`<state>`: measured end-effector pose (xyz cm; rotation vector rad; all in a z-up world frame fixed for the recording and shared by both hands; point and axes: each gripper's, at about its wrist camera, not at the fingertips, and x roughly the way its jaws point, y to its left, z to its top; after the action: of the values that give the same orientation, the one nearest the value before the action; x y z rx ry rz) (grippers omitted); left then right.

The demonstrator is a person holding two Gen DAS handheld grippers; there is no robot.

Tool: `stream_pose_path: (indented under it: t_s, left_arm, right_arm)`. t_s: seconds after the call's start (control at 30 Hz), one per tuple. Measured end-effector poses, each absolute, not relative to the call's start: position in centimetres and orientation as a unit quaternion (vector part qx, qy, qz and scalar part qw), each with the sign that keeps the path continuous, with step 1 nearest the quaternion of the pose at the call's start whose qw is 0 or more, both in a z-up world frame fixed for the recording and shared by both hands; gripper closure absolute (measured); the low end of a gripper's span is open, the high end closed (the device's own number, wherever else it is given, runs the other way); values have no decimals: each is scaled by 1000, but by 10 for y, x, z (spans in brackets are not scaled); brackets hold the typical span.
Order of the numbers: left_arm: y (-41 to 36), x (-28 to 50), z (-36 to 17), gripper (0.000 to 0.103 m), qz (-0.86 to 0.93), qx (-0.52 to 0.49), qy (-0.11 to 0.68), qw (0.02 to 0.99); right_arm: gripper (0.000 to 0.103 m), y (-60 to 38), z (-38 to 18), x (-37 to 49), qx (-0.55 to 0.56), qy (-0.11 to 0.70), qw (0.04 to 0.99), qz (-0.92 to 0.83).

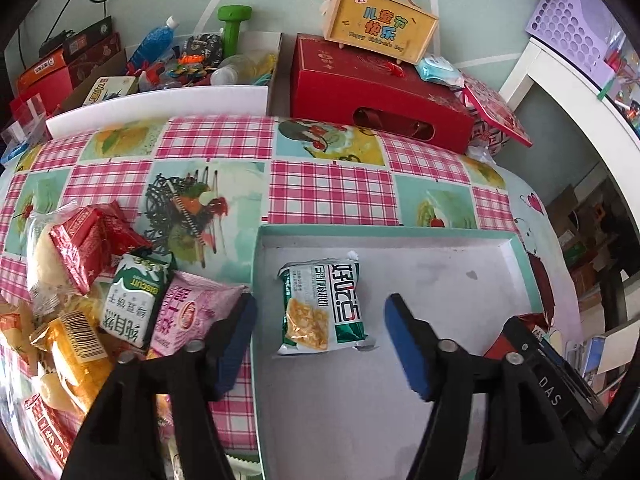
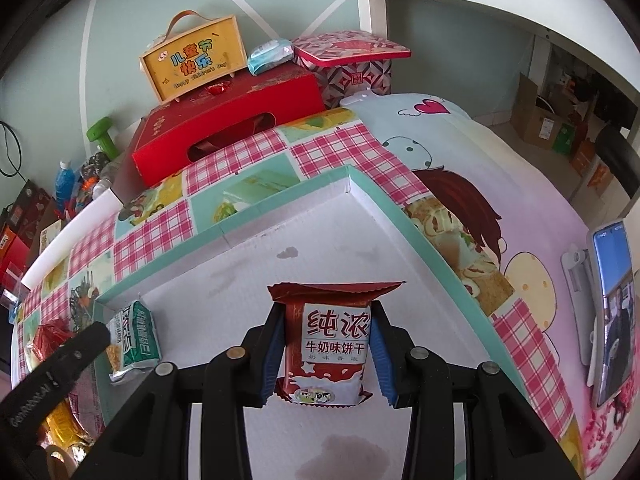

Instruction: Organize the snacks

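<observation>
A shallow teal box lid with a white floor lies on the checked tablecloth. A green-and-white snack packet lies flat on that floor, and my left gripper stands open above it, both blue pads well clear of its sides. My right gripper is shut on a red milk-biscuit packet, held upright over the middle of the lid. The green packet shows at the lid's left end in the right wrist view. A pile of loose snack packets lies left of the lid.
A red gift box with a yellow wooden case on it stands at the table's back. A white bin of clutter sits back left. A phone on a stand is right of the lid.
</observation>
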<state>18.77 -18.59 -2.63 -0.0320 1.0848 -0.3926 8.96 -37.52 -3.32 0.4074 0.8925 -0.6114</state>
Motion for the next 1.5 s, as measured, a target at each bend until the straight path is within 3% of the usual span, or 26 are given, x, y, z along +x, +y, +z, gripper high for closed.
stream_pose_path:
  t_s: [0.03,0.1,0.23,0.3,0.4,1.07,1.5]
  left_arm:
    - [-184,188,-25,21,-181,-14,514,838]
    - [-182,189,-22,16,-168,-10,511,843]
    - [-174,189,-18,13,-143,5,499,854]
    - [-172,190,-16,13,-128,17,492,861]
    - [-168,191,-17,12,-114,32,487,866]
    - [-141,190,-22,12,-64,39,507,858]
    - [-98,171,1,12,-30,36,481,876]
  right_arm:
    - [53,-375,-33,90,192,423,837,-288]
    - [38,-375,-32,90,190,423,838,-287]
    - [27,-371,-30,91,180,426,841,-280]
    - [13,-369,-30,92,173,427,843,-279]
    - [1,-368,-28,93,163,428,844,-280]
    - [0,-346,-16,95,141,407,875,-222]
    - [0,-306,-3,89,91,387,897,-190]
